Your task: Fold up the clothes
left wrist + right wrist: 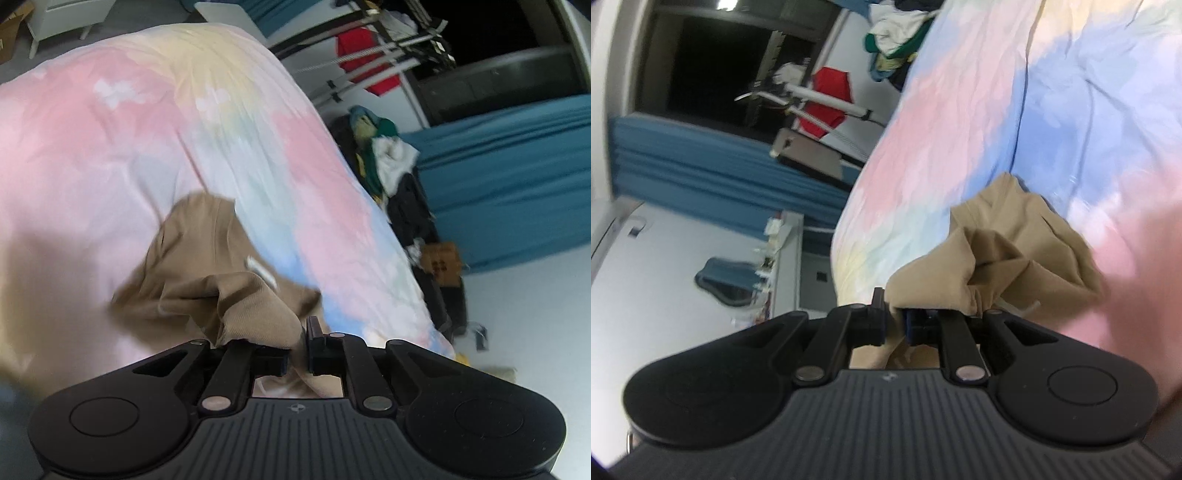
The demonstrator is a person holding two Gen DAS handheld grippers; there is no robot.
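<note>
A tan garment [207, 273] lies bunched on the pastel bedcover [110, 129] in the left wrist view. My left gripper [297, 345] is shut on a fold of its cloth, which is pinched between the black fingers and trails out toward the bed. In the right wrist view the same tan garment [1008, 251] is gathered into a lump over the pink and blue bedcover [1071, 110]. My right gripper [895, 325] is shut on another fold of it, the cloth passing between the fingers. Both views are blurred.
A pile of clothes [384, 155] lies at the bed's far edge, seen again as clothes [894, 37]. A drying rack with a red garment [365, 59] stands beyond. Blue curtains [517, 166] and a cardboard box [441, 262] are to the right.
</note>
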